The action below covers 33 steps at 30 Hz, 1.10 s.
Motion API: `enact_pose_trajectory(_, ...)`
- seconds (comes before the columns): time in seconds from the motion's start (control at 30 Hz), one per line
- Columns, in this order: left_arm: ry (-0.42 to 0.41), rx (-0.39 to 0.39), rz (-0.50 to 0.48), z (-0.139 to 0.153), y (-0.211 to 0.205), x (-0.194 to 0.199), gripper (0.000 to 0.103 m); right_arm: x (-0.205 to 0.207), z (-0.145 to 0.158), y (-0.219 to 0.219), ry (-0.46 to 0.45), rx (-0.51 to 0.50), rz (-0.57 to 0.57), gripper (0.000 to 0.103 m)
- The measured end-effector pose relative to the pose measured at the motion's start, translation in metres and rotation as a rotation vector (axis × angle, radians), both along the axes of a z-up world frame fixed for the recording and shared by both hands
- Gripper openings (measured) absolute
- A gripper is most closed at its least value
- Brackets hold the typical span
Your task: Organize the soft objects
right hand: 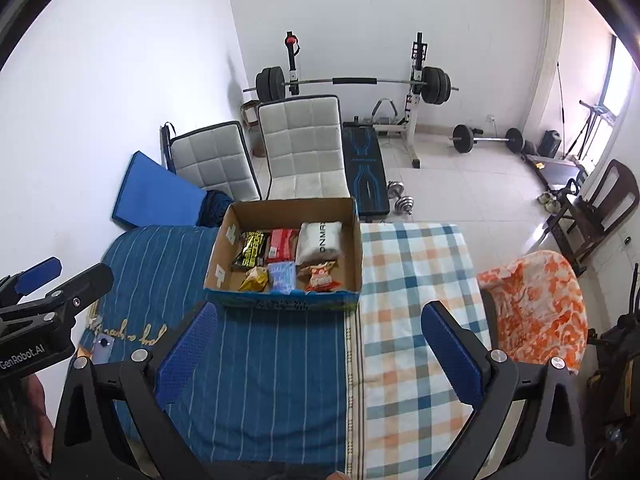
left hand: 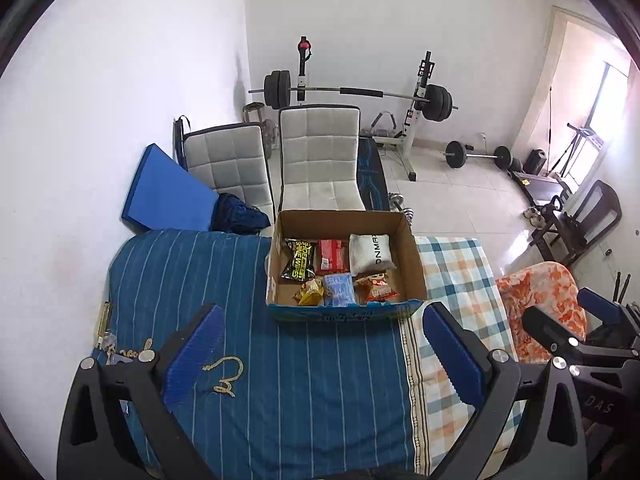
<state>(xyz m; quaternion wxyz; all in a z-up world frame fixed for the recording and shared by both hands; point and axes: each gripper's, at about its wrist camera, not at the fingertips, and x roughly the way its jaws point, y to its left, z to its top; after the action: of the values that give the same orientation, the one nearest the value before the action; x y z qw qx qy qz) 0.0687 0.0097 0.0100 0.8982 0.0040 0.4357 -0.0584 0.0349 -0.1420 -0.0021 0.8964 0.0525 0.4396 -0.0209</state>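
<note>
both claws wide apart and holding nothing, hovering over the bed.

left claw (left hand: 320, 354) and right claw (right hand: 320, 354) hang above the bed (left hand: 280, 360); past them a cardboard box (left hand: 412, 256) sits with a white pouch (left hand: 370, 254), black packet (left hand: 299, 260), red pack (left hand: 331, 256) and smaller snack bags packed inside. judging by this, the sorting looks nearly done or about to start; next move calls for choosing one soft pack and reaching forward into the box.

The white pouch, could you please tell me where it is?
In both views, the white pouch lies in the cardboard box's far right corner, beside the red packet.
</note>
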Motion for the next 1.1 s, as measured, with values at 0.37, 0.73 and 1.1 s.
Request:
enact_pose_trajectory(0.37, -0.013, 0.009, 0.019, -0.003, 0.001, 0.008, 0.102, 0.013, 0.001, -0.003, -0.012, -0.015, -0.012, 0.103)
enact_pose_trajectory(0.73, 0.013, 0.012, 0.048, -0.015, 0.005, 0.013, 0.102, 0.023, -0.012, -0.003, -0.009, -0.021, -0.017, 0.103)
enact_pose_trajectory(1.1, 0.018, 0.014, 0.054, -0.019, 0.006, 0.012, 0.102, 0.025, -0.018, -0.007, -0.004, -0.021, -0.015, 0.103)
